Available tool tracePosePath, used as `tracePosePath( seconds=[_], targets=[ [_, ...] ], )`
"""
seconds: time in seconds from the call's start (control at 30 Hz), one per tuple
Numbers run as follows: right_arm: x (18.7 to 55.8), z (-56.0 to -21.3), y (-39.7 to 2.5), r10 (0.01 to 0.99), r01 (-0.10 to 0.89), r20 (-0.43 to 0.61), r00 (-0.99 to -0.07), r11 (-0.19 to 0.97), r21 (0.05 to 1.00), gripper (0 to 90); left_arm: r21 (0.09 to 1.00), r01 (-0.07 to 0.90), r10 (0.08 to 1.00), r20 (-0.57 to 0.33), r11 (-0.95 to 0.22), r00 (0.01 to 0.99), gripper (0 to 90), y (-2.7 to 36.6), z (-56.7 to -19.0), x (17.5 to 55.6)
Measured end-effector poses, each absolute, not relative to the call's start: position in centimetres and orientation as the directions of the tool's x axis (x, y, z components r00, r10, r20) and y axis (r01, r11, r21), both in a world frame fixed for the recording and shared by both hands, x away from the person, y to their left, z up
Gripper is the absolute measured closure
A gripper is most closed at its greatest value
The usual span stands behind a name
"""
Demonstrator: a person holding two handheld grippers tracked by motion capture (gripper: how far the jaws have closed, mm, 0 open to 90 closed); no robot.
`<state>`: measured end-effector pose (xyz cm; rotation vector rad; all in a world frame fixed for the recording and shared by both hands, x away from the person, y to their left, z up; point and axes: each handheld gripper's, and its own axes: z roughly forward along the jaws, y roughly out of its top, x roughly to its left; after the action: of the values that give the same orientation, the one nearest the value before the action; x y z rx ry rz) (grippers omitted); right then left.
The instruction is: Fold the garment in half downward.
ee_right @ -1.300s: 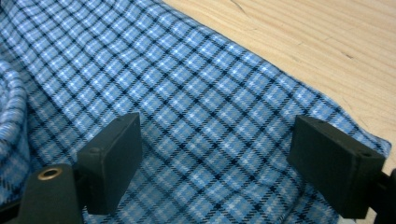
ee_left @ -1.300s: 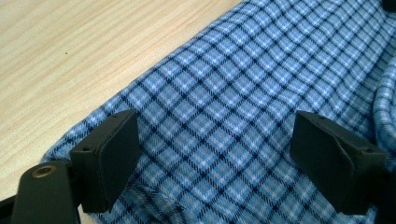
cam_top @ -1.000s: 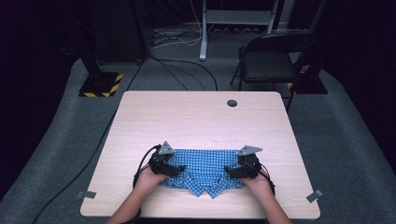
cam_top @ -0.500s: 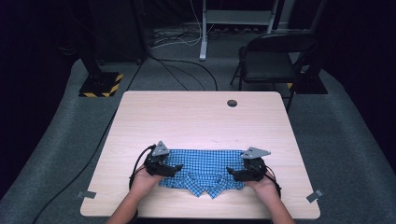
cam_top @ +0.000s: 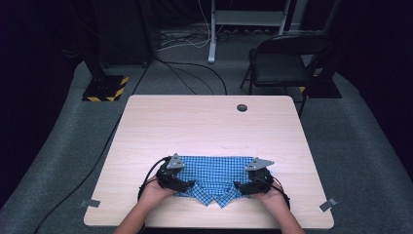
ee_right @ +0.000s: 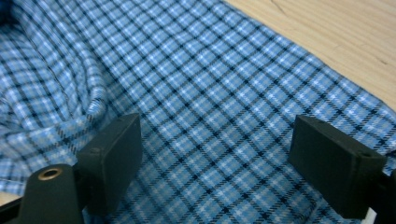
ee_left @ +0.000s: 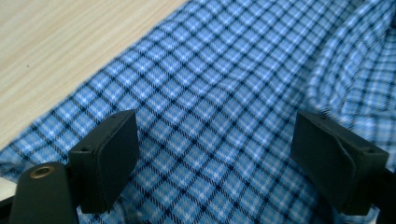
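A folded blue checked shirt (cam_top: 214, 175) lies near the front edge of the wooden table (cam_top: 209, 126), collar toward the person. My left gripper (cam_top: 178, 183) rests on the shirt's left end and my right gripper (cam_top: 251, 184) on its right end. In the left gripper view the left gripper (ee_left: 215, 158) stands open, its jaws wide apart just above the checked cloth (ee_left: 219, 93). In the right gripper view the right gripper (ee_right: 215, 163) is open the same way over the fabric (ee_right: 201, 88), with the collar fold at the left.
A dark round hole (cam_top: 242, 107) sits near the table's far edge. A black folding chair (cam_top: 285, 61) and cables on the floor lie beyond the table. Tape marks (cam_top: 329, 204) flank the front corners. Bare wood stretches behind the shirt.
Both grippers have slid slightly toward the person along the shirt's ends. The shirt itself looks unmoved.
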<state>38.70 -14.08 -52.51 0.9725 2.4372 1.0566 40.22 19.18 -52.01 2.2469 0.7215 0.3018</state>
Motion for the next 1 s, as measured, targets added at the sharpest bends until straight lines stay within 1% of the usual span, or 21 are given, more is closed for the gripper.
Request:
tracePosePath(
  seconds=[0.1,0.27,0.47,0.6,0.73,0.8,1.0],
  targets=[
    [38.7,-52.8,-14.0,0.683,0.449,-0.048,-0.729,0.529,0.720,16.4,0.715,0.408,0.582,-0.001,-0.568,0.813,15.0,19.1,-52.4,40.3],
    [38.8,-52.9,-14.4,0.683,0.451,-0.040,-0.730,0.524,0.723,16.8,0.707,0.378,0.572,0.046,-0.598,0.819,15.0,18.9,-52.7,40.1],
    [38.8,-52.3,-14.6,0.692,0.468,-0.012,-0.722,0.500,0.729,16.8,0.705,0.395,0.579,0.026,-0.588,0.815,14.6,18.8,-52.2,40.1],
    [38.5,-51.6,-14.8,0.693,0.436,-0.017,-0.721,0.472,0.766,16.7,0.725,0.376,0.567,0.023,-0.577,0.824,14.5,19.0,-51.5,39.9],
    [38.5,-51.3,-14.9,0.701,0.434,0.005,-0.713,0.436,0.788,16.1,0.726,0.379,0.570,0.021,-0.573,0.821,14.7,19.1,-51.4,39.9],
    [38.7,-51.2,-14.7,0.701,0.442,0.020,-0.713,0.427,0.789,15.5,0.728,0.381,0.567,0.013,-0.569,0.823,14.3,19.0,-51.4,40.0],
    [39.8,-50.9,-13.3,0.716,0.472,0.019,-0.698,0.439,0.765,16.4,0.737,0.392,0.575,-0.005,-0.550,0.818,13.6,18.9,-51.5,40.3]
  ],
)
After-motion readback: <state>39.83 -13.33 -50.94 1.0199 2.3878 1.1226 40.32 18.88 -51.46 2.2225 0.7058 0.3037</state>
